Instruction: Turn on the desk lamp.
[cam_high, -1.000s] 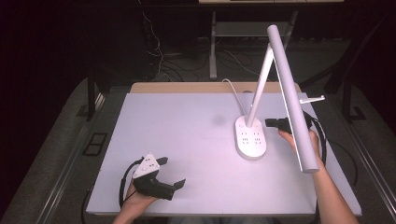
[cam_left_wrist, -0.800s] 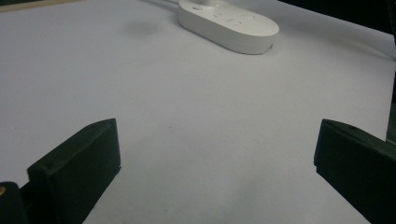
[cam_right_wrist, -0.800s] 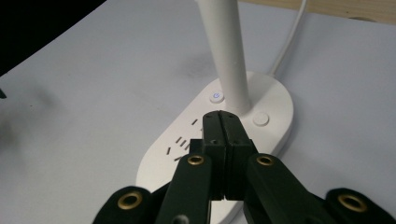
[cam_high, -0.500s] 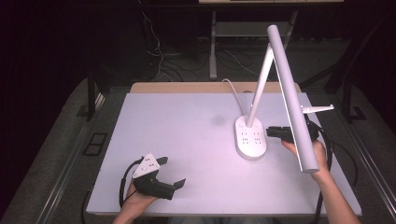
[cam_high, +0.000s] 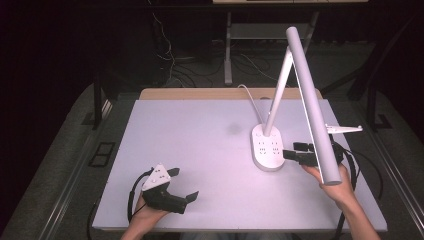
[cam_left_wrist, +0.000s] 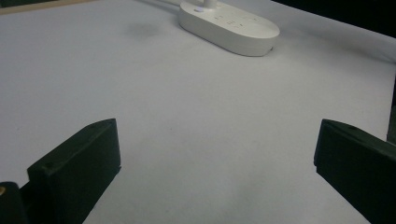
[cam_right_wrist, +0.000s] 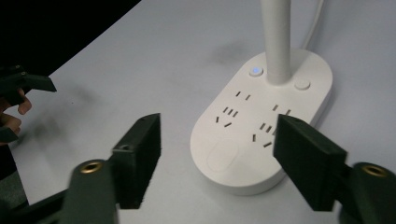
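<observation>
Item: white desk lamp (cam_high: 300, 95) with an oval socket base (cam_high: 267, 147), standing on the pale tabletop (cam_high: 200, 150) at about 3 o'clock of its centre in the high view; a cord runs from the base toward 12 o'clock, and a small blue light shows on the base beside the stem in the right gripper view. Right hand-held gripper (cam_high: 291, 152): just beside the base at its 3 o'clock edge, under the long lamp head, jaws pointing toward 9 o'clock; they have just been opening and now stand fairly wide, nothing between them. In the right gripper view (cam_right_wrist: 217, 158) the near end of the base (cam_right_wrist: 261, 126) lies just ahead of the gap between the jaws. Left hand-held gripper (cam_high: 172, 192): resting near the 7 o'clock corner, well apart from the lamp, jaws wide and empty. Risks, as judged: a jaw tip nudging the base could slide it or tug the cord; a raised hand could knock the overhanging lamp head and tip the lamp.
</observation>
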